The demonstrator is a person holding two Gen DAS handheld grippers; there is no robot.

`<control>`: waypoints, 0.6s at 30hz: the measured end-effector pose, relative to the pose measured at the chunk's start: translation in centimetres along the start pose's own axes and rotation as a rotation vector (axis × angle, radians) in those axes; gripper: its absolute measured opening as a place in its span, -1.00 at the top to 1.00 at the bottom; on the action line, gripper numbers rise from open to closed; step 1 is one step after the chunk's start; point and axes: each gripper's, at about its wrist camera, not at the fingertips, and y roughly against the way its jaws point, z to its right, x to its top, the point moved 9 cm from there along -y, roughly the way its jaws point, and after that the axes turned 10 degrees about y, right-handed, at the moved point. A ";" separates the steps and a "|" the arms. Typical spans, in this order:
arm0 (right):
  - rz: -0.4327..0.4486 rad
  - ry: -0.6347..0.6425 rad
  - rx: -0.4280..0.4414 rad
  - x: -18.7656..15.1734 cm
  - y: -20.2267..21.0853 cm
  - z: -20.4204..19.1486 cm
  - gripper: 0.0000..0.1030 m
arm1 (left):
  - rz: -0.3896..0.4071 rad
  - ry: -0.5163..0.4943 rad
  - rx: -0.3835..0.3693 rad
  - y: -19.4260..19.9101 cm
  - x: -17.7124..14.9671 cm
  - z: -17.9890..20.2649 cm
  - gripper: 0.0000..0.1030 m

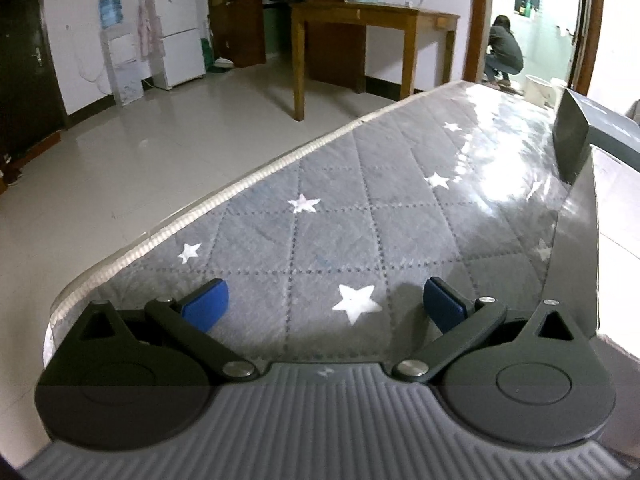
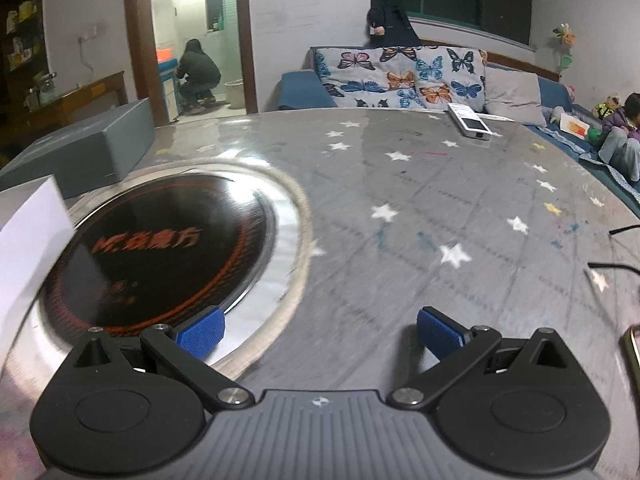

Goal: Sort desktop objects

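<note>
My left gripper is open and empty, low over the grey star-patterned table cover near its left edge. A dark grey box stands at the far right of that view. My right gripper is open and empty above the same table. In the right wrist view a grey box lies at the left, a white box is at the near left, and a white remote-like device lies at the far side. A black cable and a gold-edged object sit at the right edge.
A round black induction cooktop with a metal ring is set into the table in front of the right gripper's left finger. Beyond the table are a sofa, a wooden table, a fridge and a crouching person. A child sits at the right.
</note>
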 end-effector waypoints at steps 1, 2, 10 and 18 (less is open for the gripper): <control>0.001 0.002 0.005 -0.1 0.3 -0.5 -1.00 | -0.005 -0.003 -0.004 0.0 0.0 -0.1 -1.00; 0.002 0.003 0.008 -0.3 0.6 -0.9 -1.00 | -0.010 -0.006 -0.006 0.0 0.0 -0.2 -1.00; 0.002 -0.008 0.048 -1.5 2.7 -3.2 -1.00 | -0.027 -0.033 -0.035 0.6 -0.9 -0.8 -1.00; 0.010 0.019 0.079 -1.9 4.5 -5.4 -1.00 | -0.051 -0.076 -0.066 1.2 -1.5 -0.8 -1.00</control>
